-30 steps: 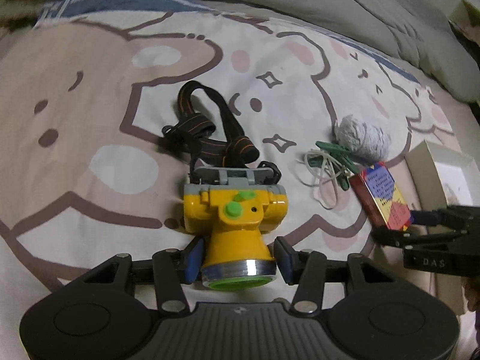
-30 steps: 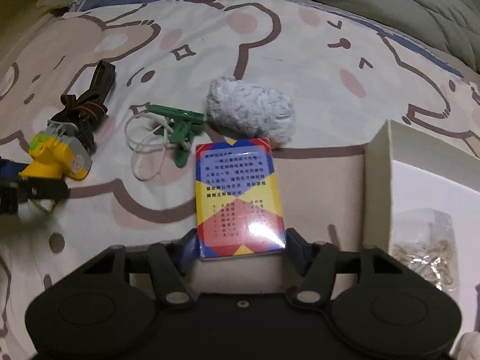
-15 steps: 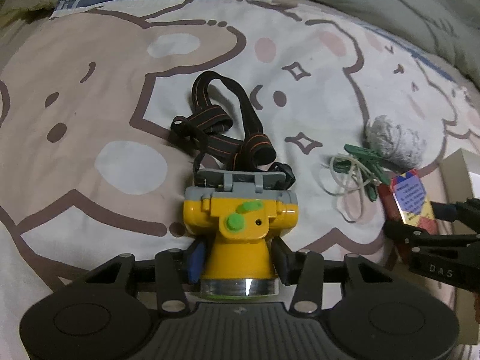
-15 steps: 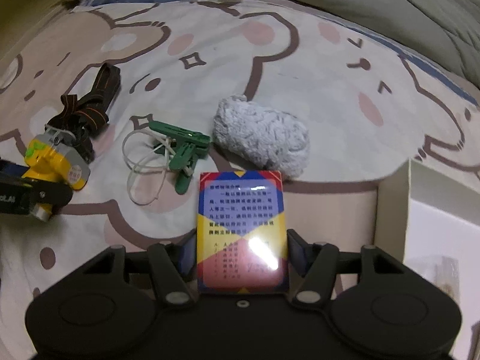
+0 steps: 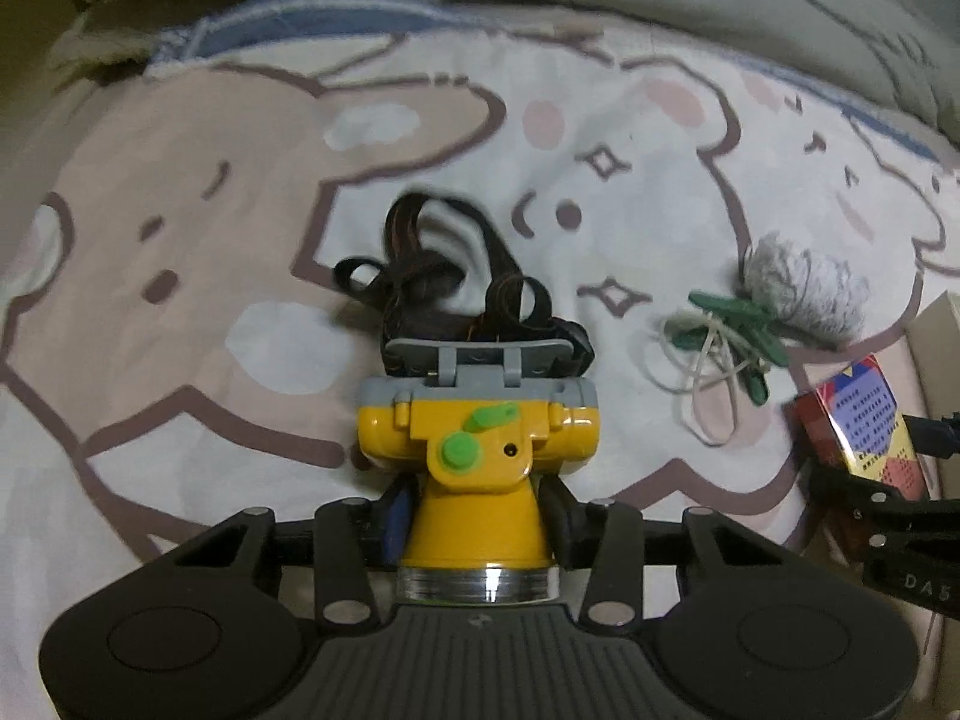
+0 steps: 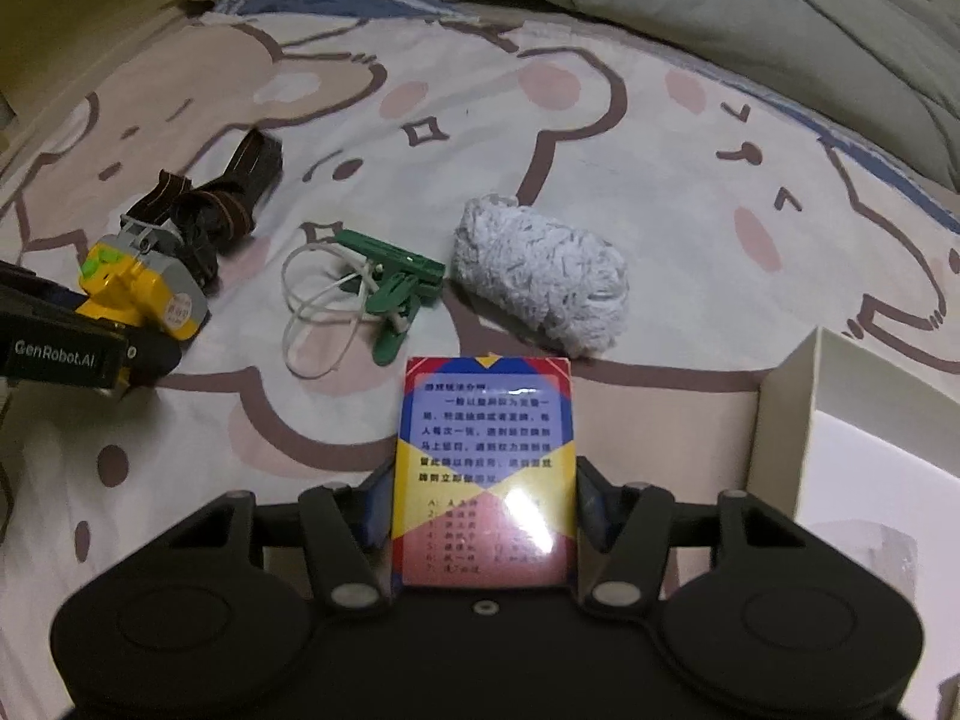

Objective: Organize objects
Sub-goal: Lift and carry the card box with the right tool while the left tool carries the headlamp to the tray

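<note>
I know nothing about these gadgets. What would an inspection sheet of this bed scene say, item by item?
Surface: bedsheet with cartoon animal print, rumpled.
Job's things: yellow headlamp with a dark strap; card box; green clips tangled with white bands; grey fluffy ball; white box at the right, open.
Clutter: nothing seen.
Grippers: left tool has just been closing and grips the headlamp's cone; right tool has just been closing and clamps the card box by its sides.
Cables: nothing seen.
Surroundings: grey-green quilt bunched along the far edge.
</note>
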A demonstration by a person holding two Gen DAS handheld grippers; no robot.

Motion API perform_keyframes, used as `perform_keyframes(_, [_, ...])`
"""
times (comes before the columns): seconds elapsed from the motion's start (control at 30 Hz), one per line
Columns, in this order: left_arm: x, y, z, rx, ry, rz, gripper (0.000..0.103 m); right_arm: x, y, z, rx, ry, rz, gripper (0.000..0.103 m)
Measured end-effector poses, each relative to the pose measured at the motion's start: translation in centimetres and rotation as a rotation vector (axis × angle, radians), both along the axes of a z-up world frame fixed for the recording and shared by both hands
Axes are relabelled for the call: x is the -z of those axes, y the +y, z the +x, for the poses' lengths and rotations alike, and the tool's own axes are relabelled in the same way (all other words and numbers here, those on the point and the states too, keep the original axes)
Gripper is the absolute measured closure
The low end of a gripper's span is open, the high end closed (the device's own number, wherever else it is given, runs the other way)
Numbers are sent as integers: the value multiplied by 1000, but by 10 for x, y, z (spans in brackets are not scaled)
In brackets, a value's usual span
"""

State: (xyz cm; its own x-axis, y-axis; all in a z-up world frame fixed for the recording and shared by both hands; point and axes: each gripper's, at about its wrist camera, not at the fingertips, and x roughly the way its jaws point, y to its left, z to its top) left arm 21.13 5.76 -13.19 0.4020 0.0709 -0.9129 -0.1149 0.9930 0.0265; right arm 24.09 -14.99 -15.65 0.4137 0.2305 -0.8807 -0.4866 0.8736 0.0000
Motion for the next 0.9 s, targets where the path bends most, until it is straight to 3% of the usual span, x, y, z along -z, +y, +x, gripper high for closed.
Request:
perform_keyframes(0.17, [-31,-3,-13,8,-90,39,58,-23,-11,-4,20,-77,49,43])
perform_keyframes(0.47, [-84,-16,-37,18,-227,-2,58,-85,-20,-18,54,-199,183,43])
perform_keyframes(0.9, [-112,-35,-72,35,-306,-57,58,-137,-28,-57,21,-315,230,43])
